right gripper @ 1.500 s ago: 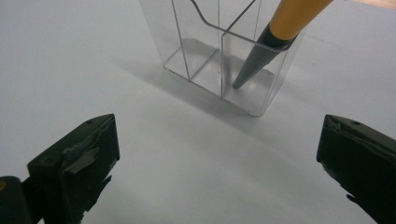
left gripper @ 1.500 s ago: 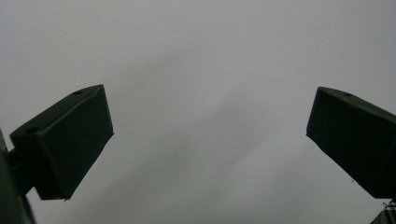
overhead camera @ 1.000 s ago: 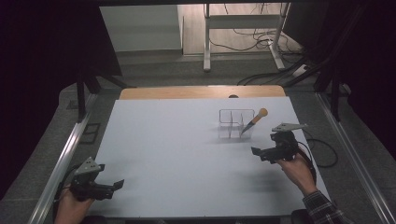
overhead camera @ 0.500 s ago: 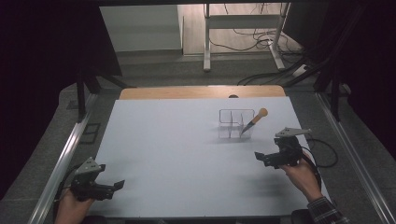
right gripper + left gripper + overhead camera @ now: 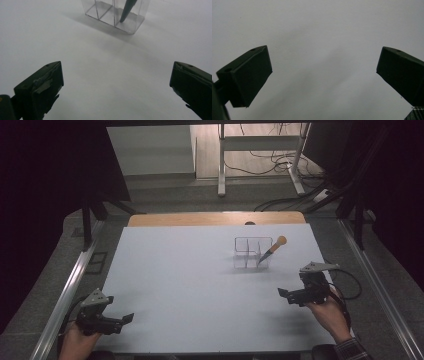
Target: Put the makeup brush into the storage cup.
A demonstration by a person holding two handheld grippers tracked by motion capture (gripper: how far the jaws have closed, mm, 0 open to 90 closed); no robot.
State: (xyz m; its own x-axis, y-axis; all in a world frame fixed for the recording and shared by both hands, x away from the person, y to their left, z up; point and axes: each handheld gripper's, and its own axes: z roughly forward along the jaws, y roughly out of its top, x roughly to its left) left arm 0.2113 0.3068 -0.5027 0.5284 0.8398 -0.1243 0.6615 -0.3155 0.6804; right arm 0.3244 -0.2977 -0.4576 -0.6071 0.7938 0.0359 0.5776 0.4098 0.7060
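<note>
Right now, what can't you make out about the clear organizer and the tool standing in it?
- Tool: in the right gripper view the top edge cuts off its upper part; its dark lower end shows. In the high view it is too small to identify.
- Clear organizer: its compartment count is hard to read in the high view, the clear walls being faint; the right gripper view crops its top.
- Whether the tool's tip touches the floor: unclear.

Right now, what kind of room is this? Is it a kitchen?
Probably not a kitchen; it looks more like a lab or workshop for recording tests. A plain white table stands inside a metal frame, loose cables lie on the floor behind, and each hand holds a gripper, left and right.
</note>
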